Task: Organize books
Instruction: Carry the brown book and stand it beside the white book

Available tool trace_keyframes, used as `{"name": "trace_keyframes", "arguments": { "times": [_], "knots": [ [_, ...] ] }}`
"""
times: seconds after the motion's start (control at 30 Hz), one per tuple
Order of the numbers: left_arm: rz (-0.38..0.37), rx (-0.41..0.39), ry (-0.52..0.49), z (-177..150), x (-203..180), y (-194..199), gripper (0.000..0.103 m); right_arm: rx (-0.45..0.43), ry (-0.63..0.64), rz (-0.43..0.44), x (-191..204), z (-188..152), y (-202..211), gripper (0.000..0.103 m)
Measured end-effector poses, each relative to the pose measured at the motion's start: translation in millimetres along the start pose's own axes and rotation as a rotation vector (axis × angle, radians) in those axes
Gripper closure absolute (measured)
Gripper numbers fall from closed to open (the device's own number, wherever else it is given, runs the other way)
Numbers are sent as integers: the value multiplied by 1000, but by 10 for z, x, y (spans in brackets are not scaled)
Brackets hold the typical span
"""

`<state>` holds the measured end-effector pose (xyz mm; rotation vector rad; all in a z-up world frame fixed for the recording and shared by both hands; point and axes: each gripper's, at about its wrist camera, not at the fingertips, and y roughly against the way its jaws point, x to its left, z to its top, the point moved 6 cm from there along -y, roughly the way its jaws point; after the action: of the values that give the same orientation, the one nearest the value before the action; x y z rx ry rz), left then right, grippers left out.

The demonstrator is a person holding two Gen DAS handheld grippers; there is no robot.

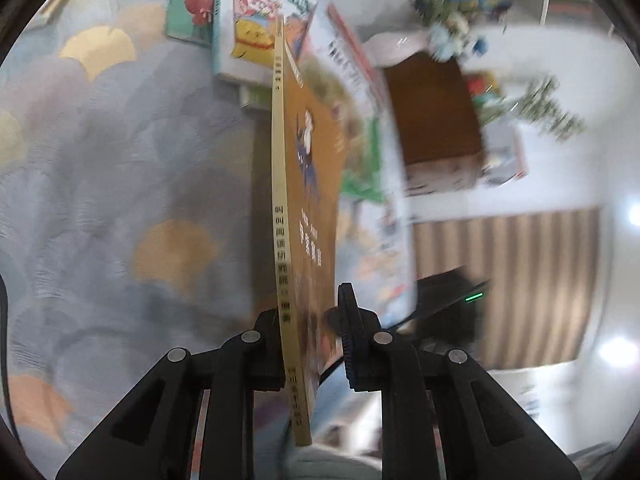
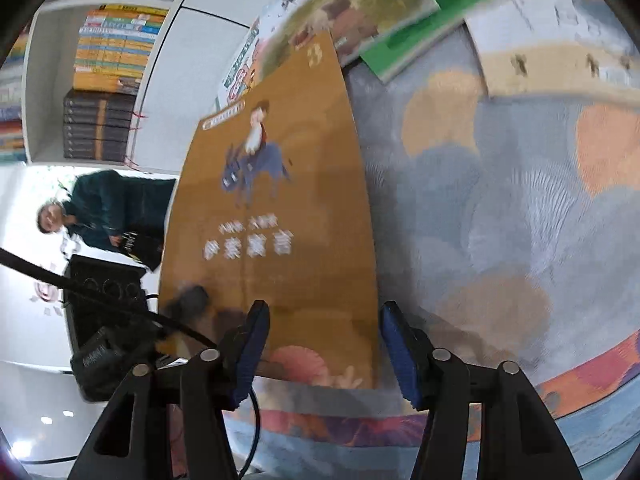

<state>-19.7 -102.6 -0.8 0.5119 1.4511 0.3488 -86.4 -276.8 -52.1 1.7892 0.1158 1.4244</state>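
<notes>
Lying over a patterned rug (image 1: 120, 152), the orange book (image 1: 316, 184) sits clamped in the left hand-held gripper (image 1: 310, 320).

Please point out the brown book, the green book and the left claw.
brown book (image 2: 276, 208): right wrist view, front cover.
green book (image 2: 404, 46): right wrist view, cover.
left claw (image 1: 306, 344): left wrist view, between fingertips.

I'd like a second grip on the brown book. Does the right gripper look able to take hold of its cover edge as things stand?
Probably yes. The right gripper stands open right in front of the brown book, nothing between them. The left gripper already clamps the book near its spine, leaving the near edge free.
</notes>
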Motion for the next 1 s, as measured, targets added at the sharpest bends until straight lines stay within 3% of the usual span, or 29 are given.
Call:
{"name": "trace_keyframes", "arguments": {
  "times": [0.13,0.2,0.3,0.33,0.4,0.5,0.53,0.6,0.63,0.73,0.87,1.0],
  "knots": [
    [-124,-5,81,76,-27,51,87,-10,-85,141,-99,-13,74,40],
    [-180,3,121,84,-24,54,87,-17,-124,204,-147,12,77,32],
    [-220,14,168,76,29,43,87,-14,-167,282,-132,120,-59,29],
    [-230,19,184,66,65,26,87,-9,-176,302,-89,164,-116,30],
    [-218,28,206,51,130,6,87,2,-154,327,41,198,-159,52],
    [-25,2,94,58,182,112,87,-46,9,168,316,211,-97,73],
    [74,-14,19,43,161,155,87,-56,87,85,409,194,-72,73],
    [170,-34,-88,1,82,219,87,-84,273,-99,664,135,-47,73],
    [180,-49,-122,-15,28,272,87,-93,368,-176,808,91,-50,73],
    [104,-110,-109,46,-22,526,87,-105,556,-301,1138,9,-85,73],
    [55,-232,-98,225,-14,1074,87,-121,699,-281,1713,62,-122,72],
    [84,-370,-96,528,108,1648,87,-85,781,-190,2252,233,-415,72]
  ]
}}
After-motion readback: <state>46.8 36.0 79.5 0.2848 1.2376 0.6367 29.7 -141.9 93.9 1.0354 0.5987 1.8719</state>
